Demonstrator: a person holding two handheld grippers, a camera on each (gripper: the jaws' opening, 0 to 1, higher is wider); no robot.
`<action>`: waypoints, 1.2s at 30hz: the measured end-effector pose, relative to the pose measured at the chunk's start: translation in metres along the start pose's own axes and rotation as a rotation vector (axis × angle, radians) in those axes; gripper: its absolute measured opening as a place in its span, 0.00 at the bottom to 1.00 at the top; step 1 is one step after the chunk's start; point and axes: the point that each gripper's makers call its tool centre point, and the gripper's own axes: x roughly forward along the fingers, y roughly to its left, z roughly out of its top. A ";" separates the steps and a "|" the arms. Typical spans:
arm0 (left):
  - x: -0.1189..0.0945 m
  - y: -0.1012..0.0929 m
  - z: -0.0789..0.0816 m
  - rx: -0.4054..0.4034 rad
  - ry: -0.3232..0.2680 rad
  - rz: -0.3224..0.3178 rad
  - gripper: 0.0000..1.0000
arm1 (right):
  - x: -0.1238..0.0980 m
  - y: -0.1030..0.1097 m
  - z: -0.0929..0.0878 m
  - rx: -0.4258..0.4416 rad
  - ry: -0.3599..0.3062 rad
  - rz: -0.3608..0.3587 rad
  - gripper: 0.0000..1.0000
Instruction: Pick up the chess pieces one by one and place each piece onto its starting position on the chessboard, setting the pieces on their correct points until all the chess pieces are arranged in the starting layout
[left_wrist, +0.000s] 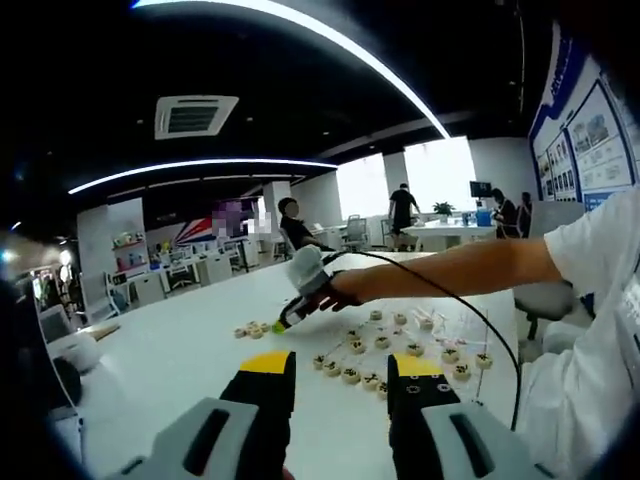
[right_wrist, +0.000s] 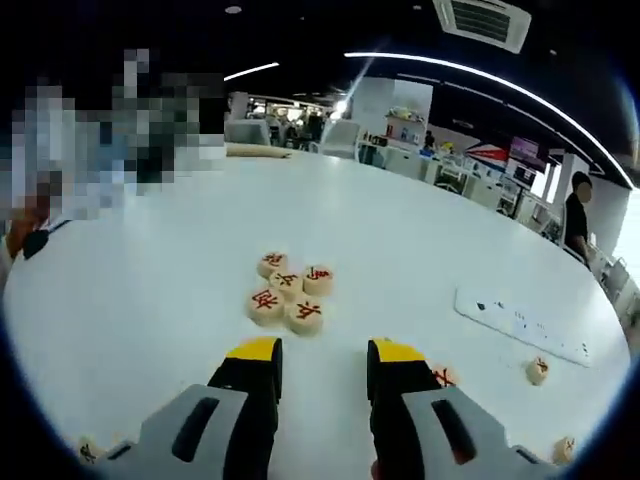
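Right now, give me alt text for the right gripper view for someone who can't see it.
The right tool, jaws open and empty, points at a cluster of five round chess pieces with red characters on a white table. A white power strip lies to the right, with a few single pieces scattered near it.

The right tongs (right_wrist: 322, 365) partly cover one chess piece (right_wrist: 443, 376). Far pieces (left_wrist: 400, 350) in the left gripper view have unreadable markings.

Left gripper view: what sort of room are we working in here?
Probably an open-plan office or showroom: rows of desks and chairs in the background, a ceiling air-conditioning vent, and display posters on the wall beside the large white table.
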 end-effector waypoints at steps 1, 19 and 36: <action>0.000 0.000 0.000 0.001 0.001 -0.002 0.38 | 0.000 0.001 0.000 0.005 -0.001 -0.002 0.35; 0.001 -0.005 -0.001 0.002 -0.007 -0.011 0.38 | -0.026 0.027 0.002 -0.033 -0.017 0.068 0.17; 0.010 -0.021 0.002 0.031 0.008 -0.058 0.38 | -0.193 0.028 -0.021 -0.102 -0.133 0.229 0.17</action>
